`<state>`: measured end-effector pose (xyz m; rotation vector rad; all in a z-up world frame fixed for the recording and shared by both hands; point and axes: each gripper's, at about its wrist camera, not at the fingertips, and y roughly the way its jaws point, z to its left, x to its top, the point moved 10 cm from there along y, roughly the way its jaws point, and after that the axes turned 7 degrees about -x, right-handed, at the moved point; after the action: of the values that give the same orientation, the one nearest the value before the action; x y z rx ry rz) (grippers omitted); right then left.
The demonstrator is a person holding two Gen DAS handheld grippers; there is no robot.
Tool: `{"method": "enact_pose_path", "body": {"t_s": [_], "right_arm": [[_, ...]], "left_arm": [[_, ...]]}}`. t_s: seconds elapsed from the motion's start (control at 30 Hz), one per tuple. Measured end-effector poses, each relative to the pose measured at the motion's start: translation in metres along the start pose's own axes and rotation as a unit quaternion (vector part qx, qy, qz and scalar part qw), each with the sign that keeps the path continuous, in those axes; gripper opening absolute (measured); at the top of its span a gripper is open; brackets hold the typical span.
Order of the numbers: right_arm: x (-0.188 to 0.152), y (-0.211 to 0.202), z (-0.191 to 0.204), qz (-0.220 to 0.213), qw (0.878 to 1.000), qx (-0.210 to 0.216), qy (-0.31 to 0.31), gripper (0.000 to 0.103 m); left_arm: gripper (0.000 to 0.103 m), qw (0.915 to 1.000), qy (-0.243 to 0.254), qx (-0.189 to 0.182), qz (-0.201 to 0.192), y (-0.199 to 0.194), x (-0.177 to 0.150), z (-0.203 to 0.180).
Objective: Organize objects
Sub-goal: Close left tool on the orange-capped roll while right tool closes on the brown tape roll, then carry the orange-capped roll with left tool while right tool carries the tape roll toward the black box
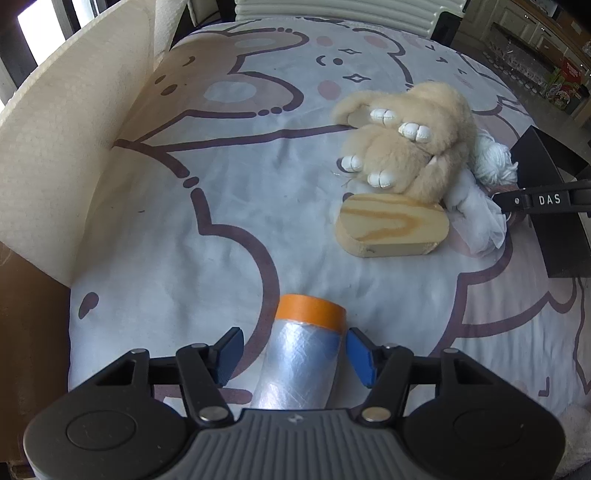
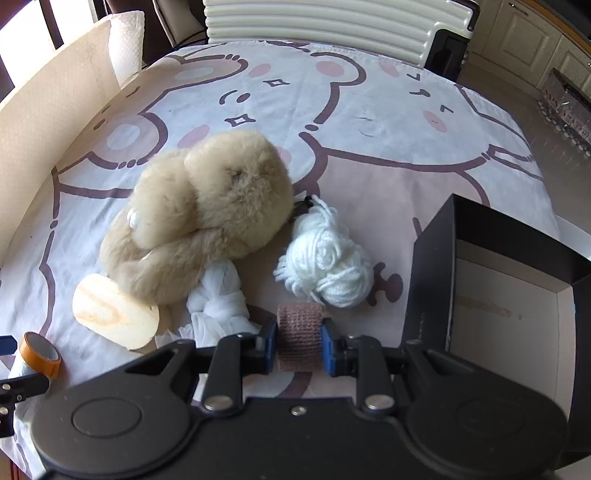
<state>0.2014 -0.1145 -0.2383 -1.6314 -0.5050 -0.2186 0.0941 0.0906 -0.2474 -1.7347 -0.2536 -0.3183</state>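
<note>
My left gripper (image 1: 293, 354) is open, its blue pads on either side of a roll of clear film with an orange tape end (image 1: 301, 363) lying on the cloth; the left pad stands apart from it. The roll also shows in the right wrist view (image 2: 35, 358). My right gripper (image 2: 299, 341) is shut on a brown bandage roll (image 2: 299, 334), just above the cloth. A beige plush toy (image 2: 199, 221), a wooden block (image 2: 114, 312), a knotted white cloth (image 2: 218, 299) and a white yarn ball (image 2: 328, 264) lie in front of it.
An open black box (image 2: 517, 295) with a pale inside stands at the right of the right gripper. A cream foam wall (image 1: 62, 147) borders the table's left side. A cartoon-print cloth (image 1: 221, 184) covers the table. A white ribbed suitcase (image 2: 332, 22) stands behind.
</note>
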Motion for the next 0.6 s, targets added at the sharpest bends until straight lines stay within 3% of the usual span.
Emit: {"method": "enact_pose_path", "body": {"t_s": [0.17, 0.6], "right_arm": [[0.002, -0.002, -0.001, -0.001, 1.0, 0.006, 0.003, 0.025], [-0.004, 0.004, 0.005, 0.019, 1.0, 0.015, -0.008, 0.025]], "left_arm": [[0.052, 0.9999, 0.002, -0.002, 0.015, 0.006, -0.003, -0.001], [0.048, 0.9986, 0.022, -0.002, 0.047, 0.015, -0.012, -0.007]]}}
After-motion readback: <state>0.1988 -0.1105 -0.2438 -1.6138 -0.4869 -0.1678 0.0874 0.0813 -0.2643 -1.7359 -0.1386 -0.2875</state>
